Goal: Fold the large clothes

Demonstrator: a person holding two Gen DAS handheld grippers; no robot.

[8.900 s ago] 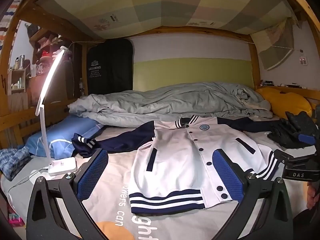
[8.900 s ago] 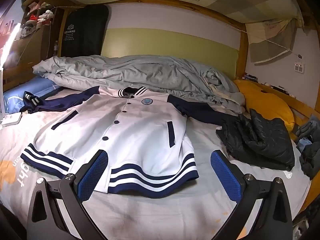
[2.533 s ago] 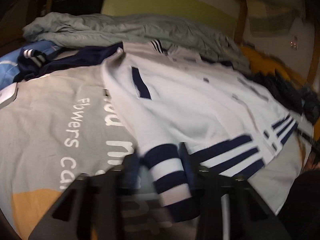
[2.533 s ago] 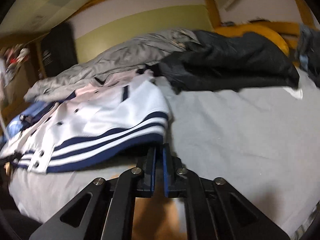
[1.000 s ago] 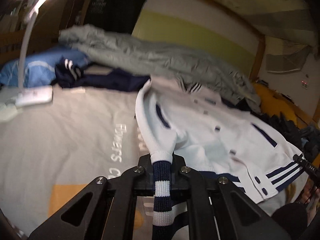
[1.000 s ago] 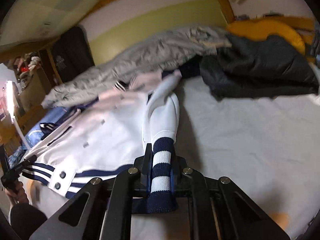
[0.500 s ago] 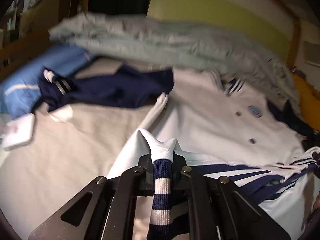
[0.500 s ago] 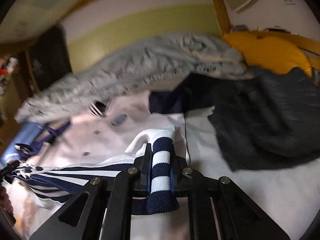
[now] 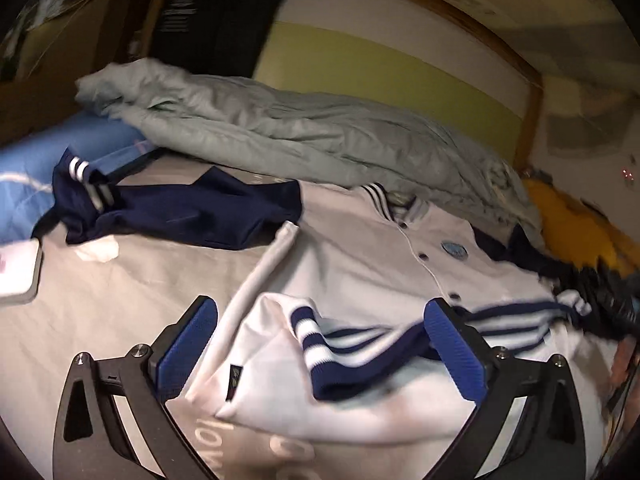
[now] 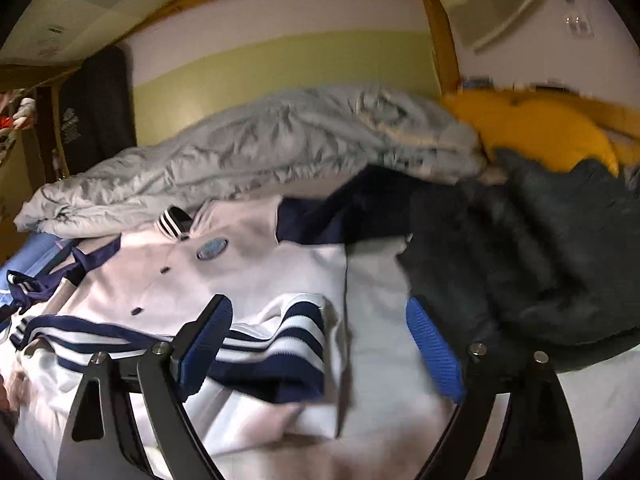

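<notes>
A white varsity jacket [image 9: 360, 248] with navy sleeves and striped trim lies on the bed. Its bottom half is folded up over the chest, so the striped hem [image 9: 360, 352] lies across the middle. My left gripper [image 9: 324, 344] is open and empty just above the hem's left corner. In the right wrist view the jacket [image 10: 224, 272] shows the same fold, and my right gripper [image 10: 320, 340] is open and empty over the hem's right corner [image 10: 296, 340]. One navy sleeve [image 9: 180, 212] stretches out to the left.
A crumpled grey duvet [image 9: 300, 136] lies along the back of the bed. A blue pillow [image 9: 40, 160] and a white lamp base [image 9: 16, 272] are at the left. A dark jacket [image 10: 540, 264] and a yellow cushion [image 10: 540, 128] are at the right.
Both grippers held the hem corners shut half a second ago. They have carried the hem up over the jacket's chest, opened and let it drop.
</notes>
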